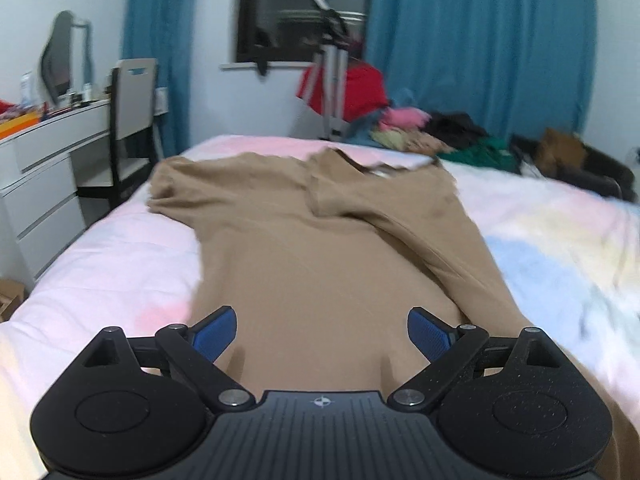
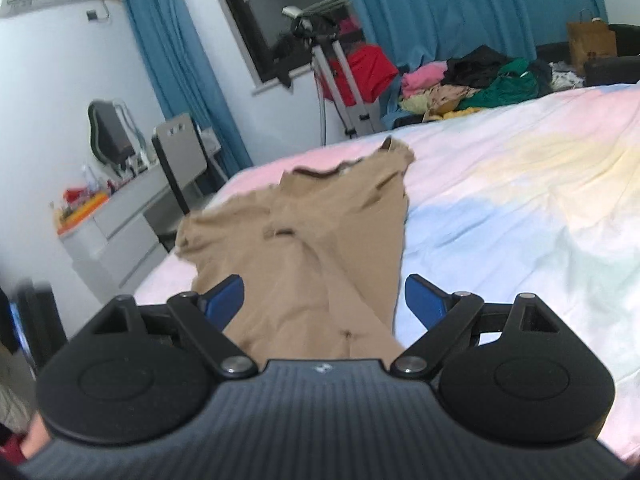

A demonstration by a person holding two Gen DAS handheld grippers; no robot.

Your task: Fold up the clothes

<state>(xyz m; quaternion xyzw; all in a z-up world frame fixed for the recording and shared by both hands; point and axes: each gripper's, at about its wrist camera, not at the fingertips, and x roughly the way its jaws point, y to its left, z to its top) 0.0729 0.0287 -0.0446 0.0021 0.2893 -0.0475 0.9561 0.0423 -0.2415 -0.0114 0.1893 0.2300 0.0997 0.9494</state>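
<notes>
A tan T-shirt [image 1: 320, 248] lies spread lengthwise on the pastel bedspread [image 1: 120, 264], collar at the far end, its right sleeve folded in over the body. My left gripper [image 1: 320, 334] is open above the shirt's near hem, holding nothing. In the right wrist view the same shirt [image 2: 316, 240] runs away from me on the bedspread [image 2: 520, 216]. My right gripper [image 2: 324, 300] is open over the shirt's near right edge, holding nothing.
A pile of mixed clothes [image 1: 432, 136] lies at the bed's far right corner; it also shows in the right wrist view [image 2: 472, 84]. A tripod [image 1: 332, 80] stands beyond the bed. A white dresser [image 1: 44, 168] and a chair [image 1: 128, 120] stand left.
</notes>
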